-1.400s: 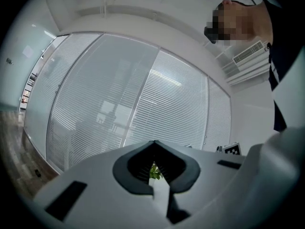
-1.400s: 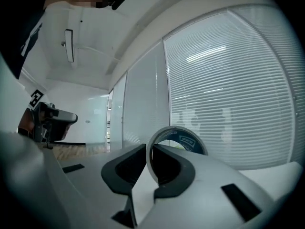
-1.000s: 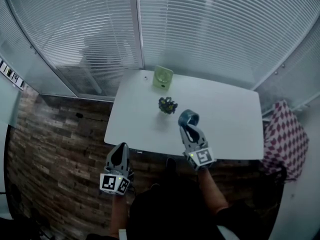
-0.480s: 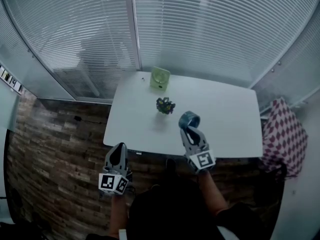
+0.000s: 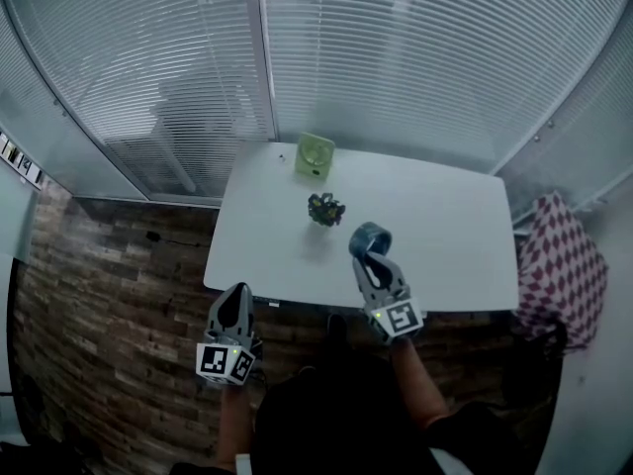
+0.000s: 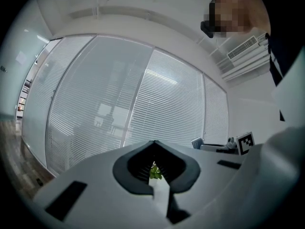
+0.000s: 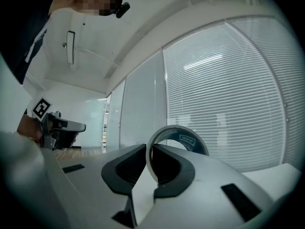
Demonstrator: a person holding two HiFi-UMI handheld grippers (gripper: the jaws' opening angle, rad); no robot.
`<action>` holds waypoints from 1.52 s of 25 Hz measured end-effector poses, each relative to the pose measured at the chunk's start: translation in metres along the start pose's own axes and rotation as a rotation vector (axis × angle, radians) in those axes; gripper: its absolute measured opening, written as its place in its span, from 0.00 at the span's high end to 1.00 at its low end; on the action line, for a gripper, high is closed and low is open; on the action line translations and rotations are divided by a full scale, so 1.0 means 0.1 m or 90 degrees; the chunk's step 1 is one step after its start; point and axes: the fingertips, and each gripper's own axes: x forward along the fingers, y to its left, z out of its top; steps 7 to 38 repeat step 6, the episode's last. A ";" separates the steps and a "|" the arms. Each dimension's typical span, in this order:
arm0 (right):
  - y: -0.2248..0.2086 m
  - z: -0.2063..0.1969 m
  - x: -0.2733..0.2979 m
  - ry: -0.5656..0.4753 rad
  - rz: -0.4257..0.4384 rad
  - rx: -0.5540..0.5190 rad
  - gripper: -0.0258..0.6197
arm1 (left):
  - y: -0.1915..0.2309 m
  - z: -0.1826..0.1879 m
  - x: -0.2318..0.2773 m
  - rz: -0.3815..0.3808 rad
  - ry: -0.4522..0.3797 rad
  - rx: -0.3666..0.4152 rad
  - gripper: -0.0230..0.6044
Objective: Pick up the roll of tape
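The fingers of my right gripper (image 5: 368,256) pinch the roll of tape (image 5: 371,237) over the bench (image 5: 450,228), my left gripper (image 5: 236,299) is closed and empty, and I judge only a steady lift remains.

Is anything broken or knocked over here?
Nothing looks odd. The right gripper holds the roll of tape by its rim; the green object and little plant stand upright on the white table.
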 end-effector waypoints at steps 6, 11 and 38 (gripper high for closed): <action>-0.06 -0.01 -0.01 0.020 -0.007 0.001 0.89 | -0.02 0.02 0.02 -0.003 -0.003 -0.003 0.95; -0.06 -0.01 -0.01 0.020 -0.007 0.001 0.89 | -0.02 0.02 0.02 -0.003 -0.003 -0.003 0.95; -0.06 -0.01 -0.01 0.020 -0.007 0.001 0.89 | -0.02 0.02 0.02 -0.003 -0.003 -0.003 0.95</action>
